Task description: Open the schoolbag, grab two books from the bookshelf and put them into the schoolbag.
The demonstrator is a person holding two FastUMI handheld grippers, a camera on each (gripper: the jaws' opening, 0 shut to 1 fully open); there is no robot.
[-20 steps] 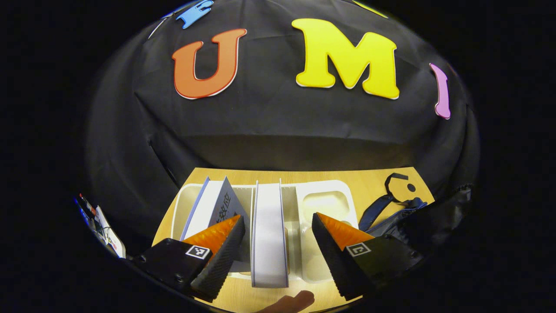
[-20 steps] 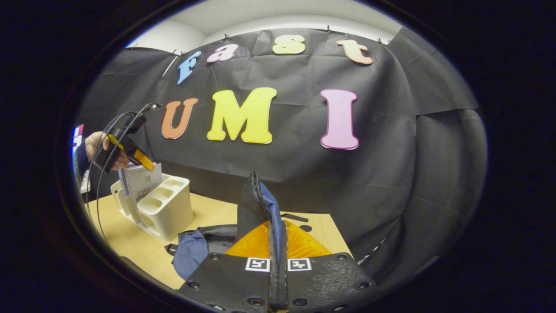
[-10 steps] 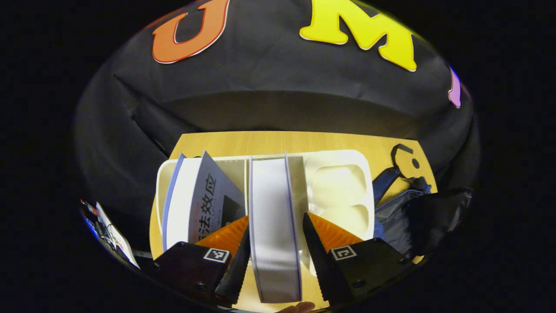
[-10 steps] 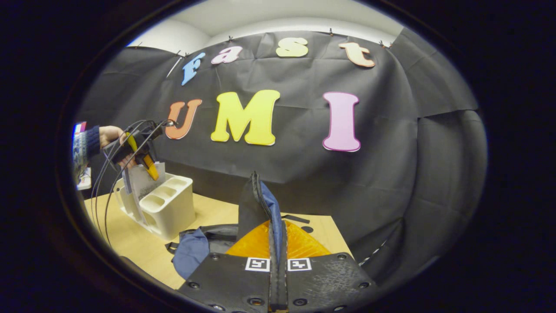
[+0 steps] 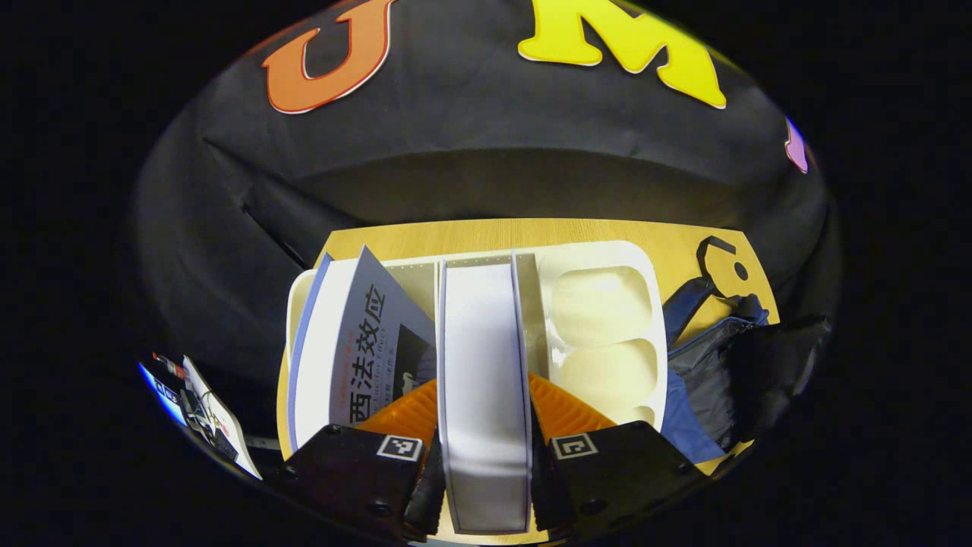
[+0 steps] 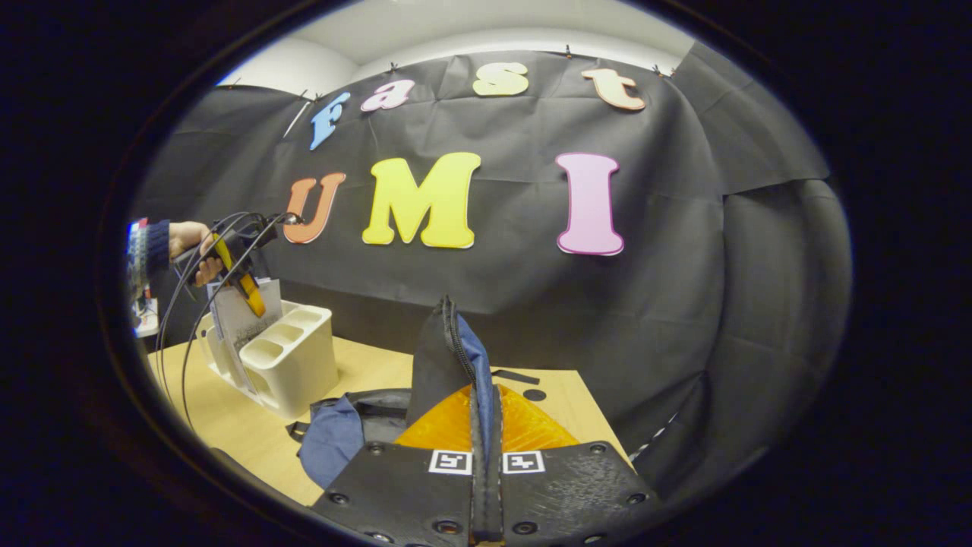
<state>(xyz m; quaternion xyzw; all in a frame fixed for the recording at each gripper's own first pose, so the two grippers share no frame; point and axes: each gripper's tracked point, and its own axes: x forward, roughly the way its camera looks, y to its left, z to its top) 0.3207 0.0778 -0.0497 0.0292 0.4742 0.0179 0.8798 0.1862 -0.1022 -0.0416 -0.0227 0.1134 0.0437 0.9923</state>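
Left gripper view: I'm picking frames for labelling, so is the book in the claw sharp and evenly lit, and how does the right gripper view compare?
Left gripper view: the white book in the left claw is soft and pale from closeness, the bookshelf bowed by the fisheye. Right gripper view: evenly lit, schoolbag flap sharp, the right claw shut on it.

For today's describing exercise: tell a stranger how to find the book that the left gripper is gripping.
Find the white bookshelf on the wooden table. Two books stand in its slots; take the upright book in the middle slot, between the left gripper fingers. Unlike the leaning book beside it, which shows a printed cover, it shows only a plain white page edge.
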